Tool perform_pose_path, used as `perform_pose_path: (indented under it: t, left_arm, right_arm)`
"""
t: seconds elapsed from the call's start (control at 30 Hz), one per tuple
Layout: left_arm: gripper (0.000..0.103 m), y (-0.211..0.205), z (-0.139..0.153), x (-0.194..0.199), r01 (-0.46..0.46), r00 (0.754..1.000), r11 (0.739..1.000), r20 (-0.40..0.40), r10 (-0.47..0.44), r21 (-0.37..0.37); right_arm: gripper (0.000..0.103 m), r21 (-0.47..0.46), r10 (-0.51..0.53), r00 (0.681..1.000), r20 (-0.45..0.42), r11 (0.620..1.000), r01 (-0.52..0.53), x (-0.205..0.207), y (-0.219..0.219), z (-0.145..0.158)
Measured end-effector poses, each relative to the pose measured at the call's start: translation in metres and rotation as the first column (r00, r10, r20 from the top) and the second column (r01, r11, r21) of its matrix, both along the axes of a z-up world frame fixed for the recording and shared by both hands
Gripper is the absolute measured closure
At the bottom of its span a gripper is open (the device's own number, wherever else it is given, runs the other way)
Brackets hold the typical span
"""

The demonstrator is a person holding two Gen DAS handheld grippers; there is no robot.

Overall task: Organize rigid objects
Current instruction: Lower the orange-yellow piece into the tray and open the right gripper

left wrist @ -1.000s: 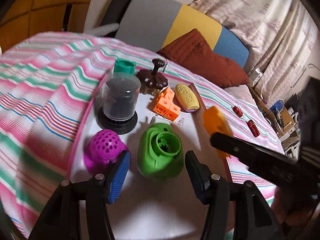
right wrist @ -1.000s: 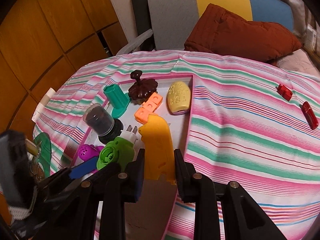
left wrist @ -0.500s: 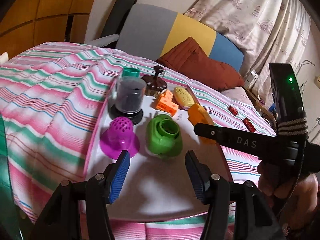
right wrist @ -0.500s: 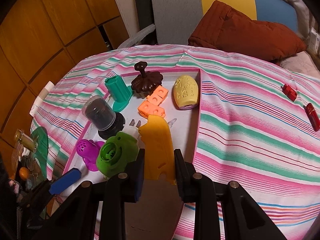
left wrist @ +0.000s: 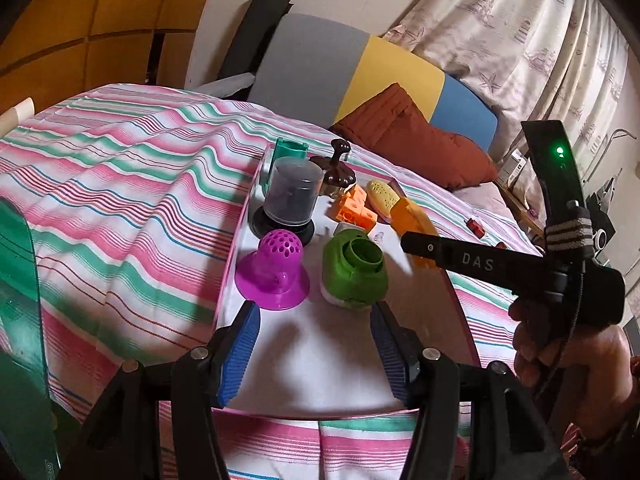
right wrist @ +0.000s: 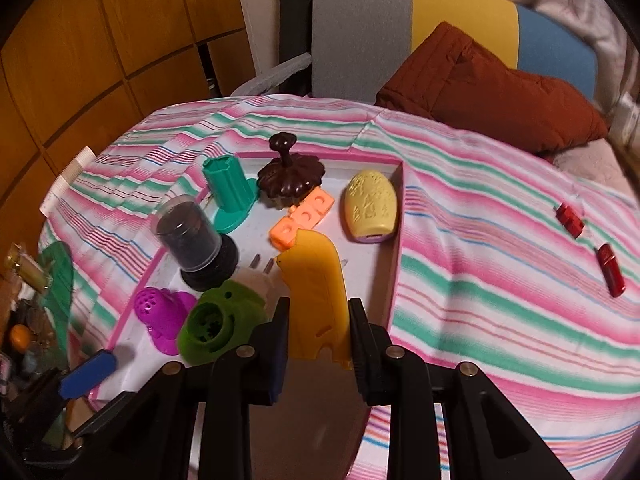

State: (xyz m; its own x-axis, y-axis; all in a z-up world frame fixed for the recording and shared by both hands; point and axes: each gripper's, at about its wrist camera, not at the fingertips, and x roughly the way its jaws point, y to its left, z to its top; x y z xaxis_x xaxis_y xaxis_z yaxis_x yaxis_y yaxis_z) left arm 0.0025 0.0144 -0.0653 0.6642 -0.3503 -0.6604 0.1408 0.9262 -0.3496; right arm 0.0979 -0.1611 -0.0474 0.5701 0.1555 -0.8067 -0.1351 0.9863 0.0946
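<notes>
The right tongs clamp the orange plastic piece, its long axis running forward from them above the white tray. The left tongs gape empty, just short of the green piece.

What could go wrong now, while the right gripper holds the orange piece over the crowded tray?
1. The right gripper pinches only the lower end of the orange piece; it may swing or slip.
2. The tray is crowded: the orange piece sits close to the green toy and the orange blocks, so lowering it could knock them.
3. The open left gripper is close to the purple cup and might tip it.
</notes>
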Motion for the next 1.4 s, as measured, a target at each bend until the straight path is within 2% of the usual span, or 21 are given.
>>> perform_pose_path:
  t: [0.4, 0.83, 1.27, 1.37, 1.4]
  left_arm:
    - [0.045, -0.002, 0.000, -0.005, 0.006, 1.000, 1.000, -0.001, -0.005, 0.012]
    - [0.045, -0.008, -0.001, -0.007, 0.015, 1.000, 1.000, -0.007, -0.015, 0.027]
    - [0.045, -0.029, -0.002, -0.008, 0.098, 0.995, 0.995, -0.011, -0.098, 0.035]
    - [0.045, -0.038, 0.000, -0.010, 0.129, 0.992, 0.990, 0.000, -0.129, 0.050]
    - [0.045, -0.042, 0.001, -0.012, 0.139, 0.990, 0.989, 0.003, -0.140, 0.057]
  right_arm:
    - [0.075, -0.080, -0.029, 1.000, 0.011, 0.996, 0.029, 0.014, -0.004, -0.006]
    - [0.074, -0.033, -0.041, 0.999, 0.024, 0.999, 0.042, 0.005, -0.013, 0.000]
    - [0.070, -0.001, -0.081, 0.996, 0.037, 0.997, 0.081, -0.007, -0.049, 0.009]
    - [0.062, -0.006, -0.094, 0.995, 0.028, 0.996, 0.094, -0.014, -0.065, 0.004]
    - [0.054, -0.008, -0.100, 0.995, 0.025, 0.995, 0.100, -0.016, -0.070, 0.002]
